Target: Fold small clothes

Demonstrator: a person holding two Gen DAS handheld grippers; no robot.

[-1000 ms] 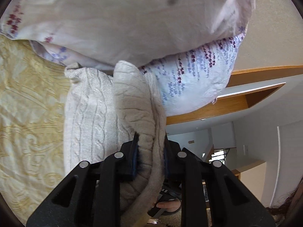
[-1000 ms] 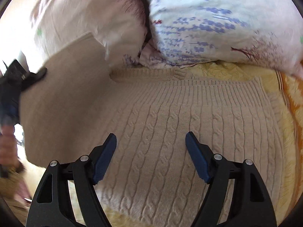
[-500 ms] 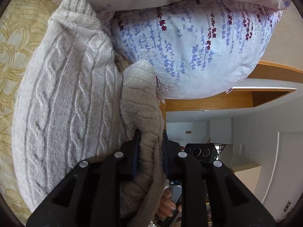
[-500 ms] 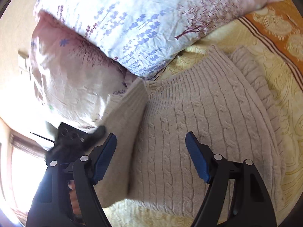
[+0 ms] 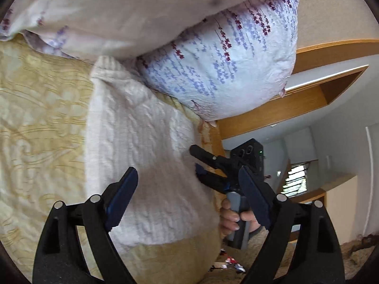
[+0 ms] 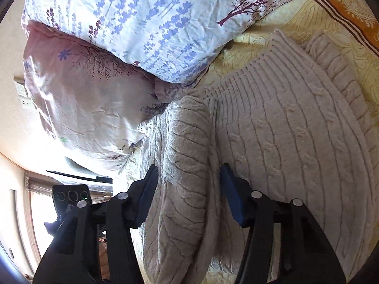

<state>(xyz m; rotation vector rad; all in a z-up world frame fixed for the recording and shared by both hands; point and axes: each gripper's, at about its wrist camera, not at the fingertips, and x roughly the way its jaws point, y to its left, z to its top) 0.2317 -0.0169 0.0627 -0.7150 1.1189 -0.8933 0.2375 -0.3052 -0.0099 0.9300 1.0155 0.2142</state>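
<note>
A cream cable-knit sweater (image 5: 142,156) lies on the yellow patterned bedspread (image 5: 40,123), its far end against the pillows. My left gripper (image 5: 187,184) is open and empty just above the sweater. In the right wrist view the sweater (image 6: 296,146) has a folded ridge (image 6: 184,165) running up its left side. My right gripper (image 6: 189,179) is open, its jaws standing on either side of that ridge without closing on it. The right gripper also shows in the left wrist view (image 5: 208,165), at the sweater's right edge, held by a hand (image 5: 234,217).
A floral blue-and-white pillow (image 5: 220,66) and a pale pink pillow (image 5: 118,11) lie against the sweater's far end; both also show in the right wrist view (image 6: 154,19) (image 6: 90,99). The bed's edge (image 5: 213,236) drops off at the right. The orange bedspread border (image 6: 350,7) runs at far right.
My left gripper has opened and let go of the sweater fold, which now lies on the sweater. My right gripper has come over the folded ridge and narrowed its opening.
</note>
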